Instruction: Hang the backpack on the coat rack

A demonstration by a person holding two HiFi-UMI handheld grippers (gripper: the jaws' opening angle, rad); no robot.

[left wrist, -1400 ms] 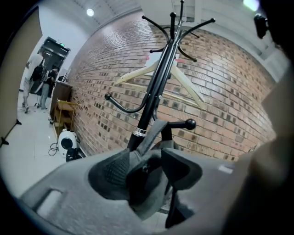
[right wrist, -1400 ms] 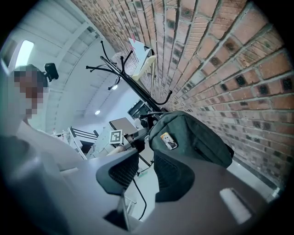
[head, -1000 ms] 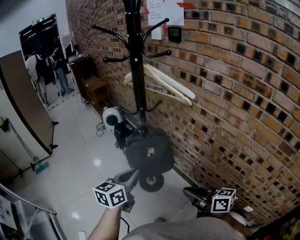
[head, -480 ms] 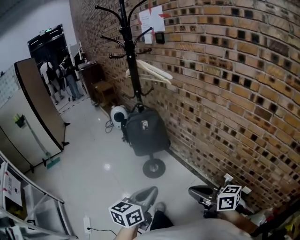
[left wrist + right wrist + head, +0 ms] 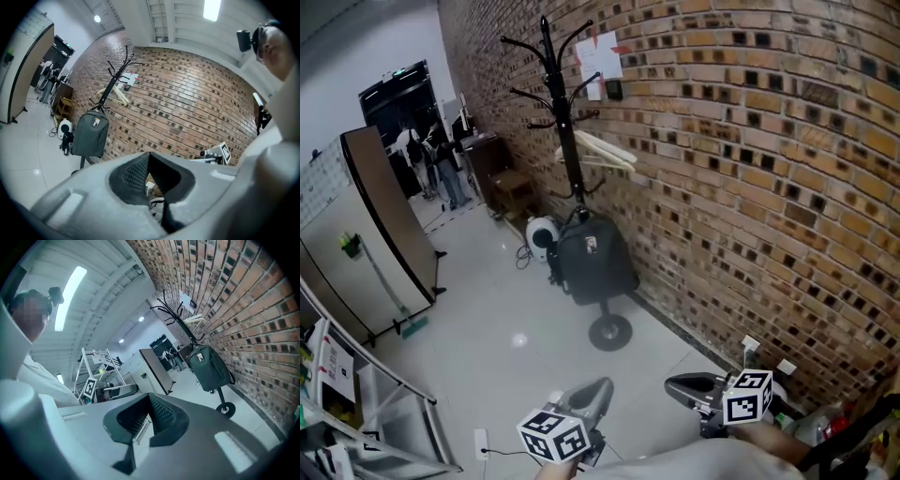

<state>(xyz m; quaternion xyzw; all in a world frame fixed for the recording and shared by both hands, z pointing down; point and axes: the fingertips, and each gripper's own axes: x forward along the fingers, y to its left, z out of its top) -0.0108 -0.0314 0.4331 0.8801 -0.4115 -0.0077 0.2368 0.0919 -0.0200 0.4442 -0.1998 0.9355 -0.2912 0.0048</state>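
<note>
Standing on glossy pale floor (image 5: 502, 314), coat rack (image 5: 566, 141) backs brick wall (image 5: 750, 187).

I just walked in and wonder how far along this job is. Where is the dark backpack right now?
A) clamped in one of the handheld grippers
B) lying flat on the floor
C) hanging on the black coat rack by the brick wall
C: the backpack hangs clear of the floor on the coat rack against the brick wall, while the left gripper and right gripper are well away from it, shut on nothing.
</note>
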